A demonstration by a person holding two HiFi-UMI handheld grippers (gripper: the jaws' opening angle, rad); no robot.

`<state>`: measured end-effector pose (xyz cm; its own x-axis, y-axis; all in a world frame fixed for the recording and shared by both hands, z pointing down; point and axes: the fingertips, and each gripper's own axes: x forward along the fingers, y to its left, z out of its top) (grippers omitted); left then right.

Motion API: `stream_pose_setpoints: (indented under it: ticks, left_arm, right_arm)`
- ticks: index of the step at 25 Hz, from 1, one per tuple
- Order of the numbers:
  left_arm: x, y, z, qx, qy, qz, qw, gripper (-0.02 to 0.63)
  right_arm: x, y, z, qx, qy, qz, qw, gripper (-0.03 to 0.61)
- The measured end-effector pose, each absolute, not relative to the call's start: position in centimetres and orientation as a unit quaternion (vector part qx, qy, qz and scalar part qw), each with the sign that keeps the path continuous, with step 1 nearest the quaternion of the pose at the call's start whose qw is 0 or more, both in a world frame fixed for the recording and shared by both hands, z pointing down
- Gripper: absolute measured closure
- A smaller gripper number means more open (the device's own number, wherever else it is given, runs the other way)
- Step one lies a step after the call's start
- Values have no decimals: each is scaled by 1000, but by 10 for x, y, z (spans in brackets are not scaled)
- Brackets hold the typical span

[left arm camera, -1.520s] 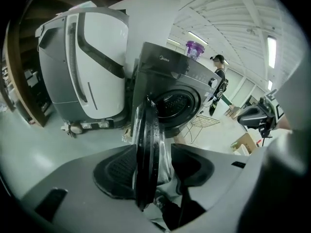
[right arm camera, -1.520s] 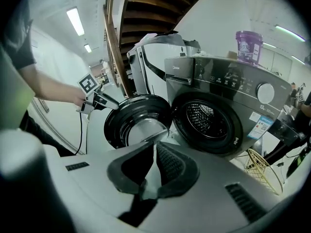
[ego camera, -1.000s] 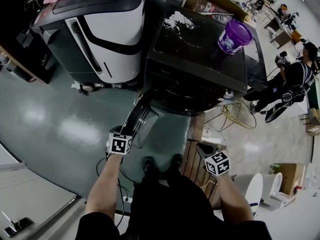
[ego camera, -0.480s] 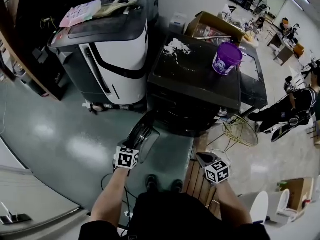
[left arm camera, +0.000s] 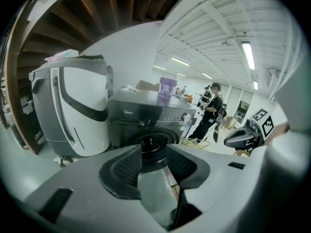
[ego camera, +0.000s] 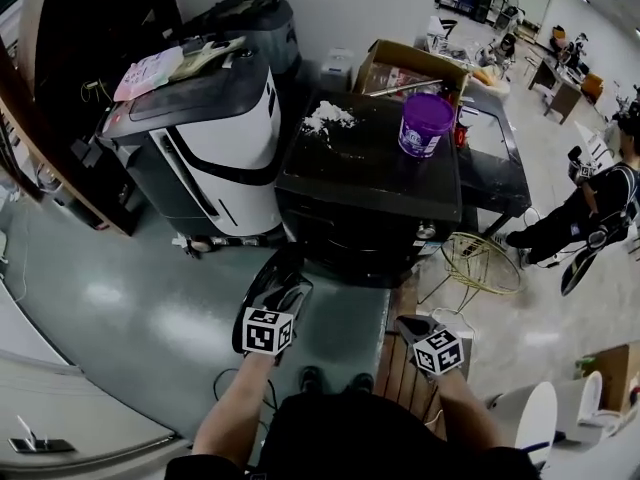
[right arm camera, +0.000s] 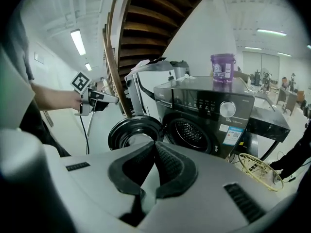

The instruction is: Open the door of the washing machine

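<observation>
The black front-loading washing machine (ego camera: 370, 183) stands ahead, its round door (ego camera: 262, 280) swung open to the left and the drum (right arm camera: 188, 132) showing. In the right gripper view the door (right arm camera: 134, 132) hangs beside the opening. My left gripper (ego camera: 285, 298) is held near the door's edge; its jaws (left arm camera: 153, 161) have just been closing, a gap remains and nothing is between them. The right gripper (right arm camera: 155, 147) is shut on nothing, held back from the washing machine (right arm camera: 209, 115) at the lower right (ego camera: 412, 328).
A purple bucket (ego camera: 426, 124) and white powder (ego camera: 330, 120) sit on the washer's top. A white-and-grey machine (ego camera: 210, 138) stands to its left, a cardboard box (ego camera: 400, 68) behind. A yellow wire basket (ego camera: 480, 263) and a person (ego camera: 600, 203) are to the right.
Both grippers have risen, the left one more, coming up and away from the open door. The head view has tilted up, showing more of the room. The door stays open.
</observation>
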<state>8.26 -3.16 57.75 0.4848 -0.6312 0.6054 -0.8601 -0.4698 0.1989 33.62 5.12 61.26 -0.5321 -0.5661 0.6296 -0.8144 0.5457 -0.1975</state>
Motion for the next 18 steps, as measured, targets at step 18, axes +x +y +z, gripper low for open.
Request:
stream_pose_setpoints:
  ticks: [18]
  left_arm:
    - [175, -33, 411, 904, -389, 157, 87, 532]
  right_arm:
    - [345, 6, 440, 435, -883, 130, 117, 563]
